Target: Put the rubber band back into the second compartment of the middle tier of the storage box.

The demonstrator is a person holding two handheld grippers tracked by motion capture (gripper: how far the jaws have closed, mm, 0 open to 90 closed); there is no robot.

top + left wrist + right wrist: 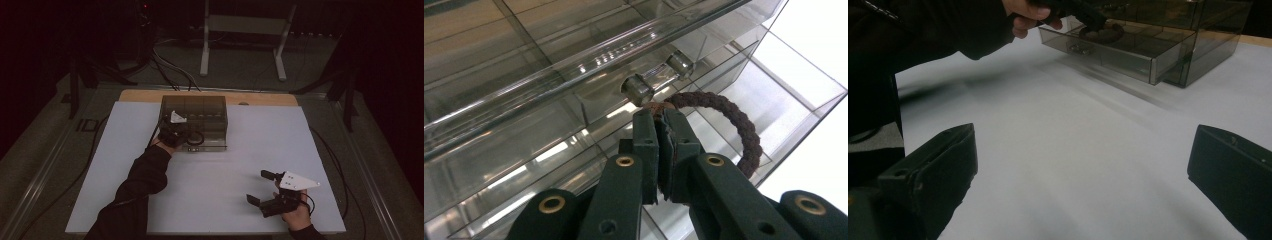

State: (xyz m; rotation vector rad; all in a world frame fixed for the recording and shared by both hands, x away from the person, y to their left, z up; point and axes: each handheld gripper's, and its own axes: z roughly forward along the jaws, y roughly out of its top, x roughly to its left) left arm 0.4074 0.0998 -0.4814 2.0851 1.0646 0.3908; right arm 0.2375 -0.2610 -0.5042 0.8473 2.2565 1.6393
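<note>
A brown braided hair tie [729, 120] hangs pinched in the left gripper [660, 117] over the pulled-out drawer [1128, 55] of the smoky clear organizer box [200, 107]. The step looks like stowing it; next comes lowering into a compartment and releasing. The right gripper [266, 187] rests spread wide on the white table [210, 180].

high view overhead, gripper views close, sharing drawer box [200, 120]

dark brown braided hair tie [734, 120]; smoky clear drawer box [200, 112]; white mat [210, 185]; black fingers [646, 145].
</note>
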